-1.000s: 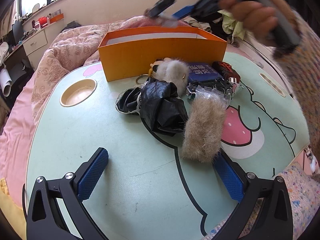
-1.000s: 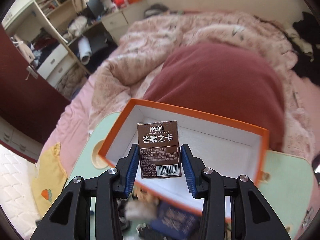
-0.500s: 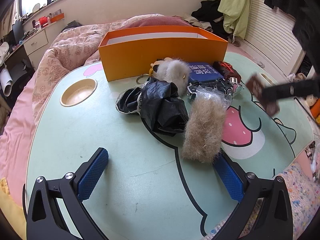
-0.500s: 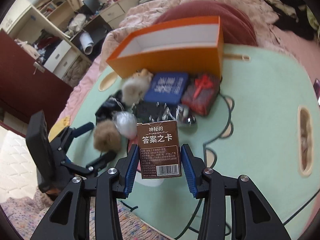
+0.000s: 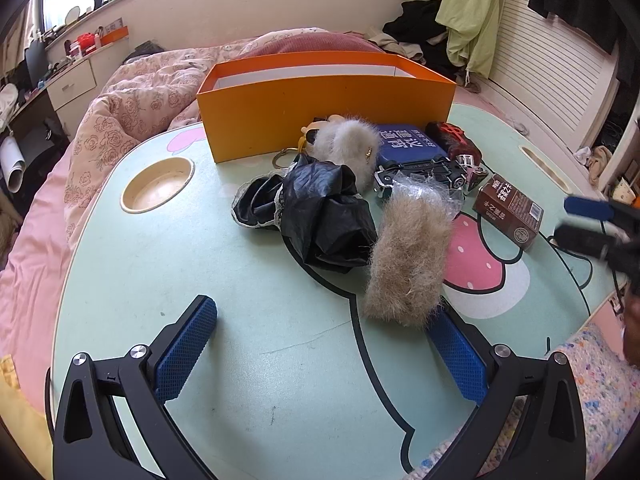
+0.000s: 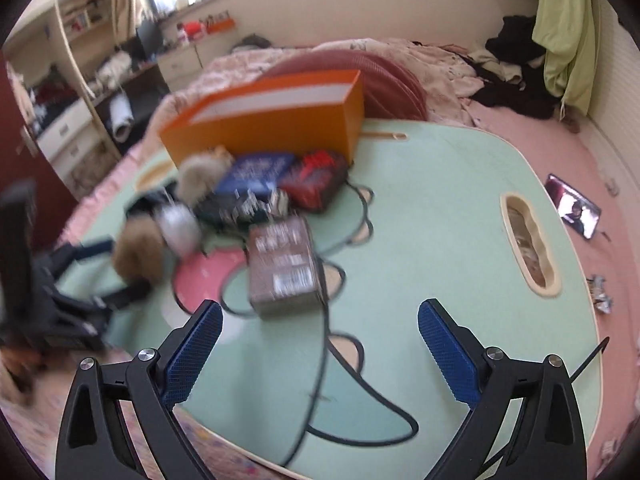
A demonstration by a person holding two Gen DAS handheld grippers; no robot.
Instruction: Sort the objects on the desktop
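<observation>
A brown card box (image 5: 508, 210) lies flat on the green cartoon table (image 5: 240, 280), right of a clutter pile; it shows blurred in the right wrist view (image 6: 282, 266). My right gripper (image 6: 320, 344) is open and empty, just short of the box. My left gripper (image 5: 320, 344) is open and empty, its right pad (image 5: 456, 352) touching a tan fur piece (image 5: 408, 256). The pile holds a black bag (image 5: 324, 212), a pale fur pom (image 5: 348, 148), a blue box (image 5: 408, 146), a red box (image 5: 452, 140) and a toy car (image 5: 420, 172). An orange box (image 5: 324, 108) stands open behind.
A round cup recess (image 5: 158, 184) sits at the table's left, an oval slot (image 6: 528, 236) at its right. A phone (image 6: 574, 210) lies on the pink bedding beyond the table. A rumpled quilt (image 5: 132, 96) and drawers (image 5: 72, 84) lie behind.
My right gripper carried the brown card box from above the orange box down to the table, opened and let it go. It now lies flat. My left gripper has not moved.
</observation>
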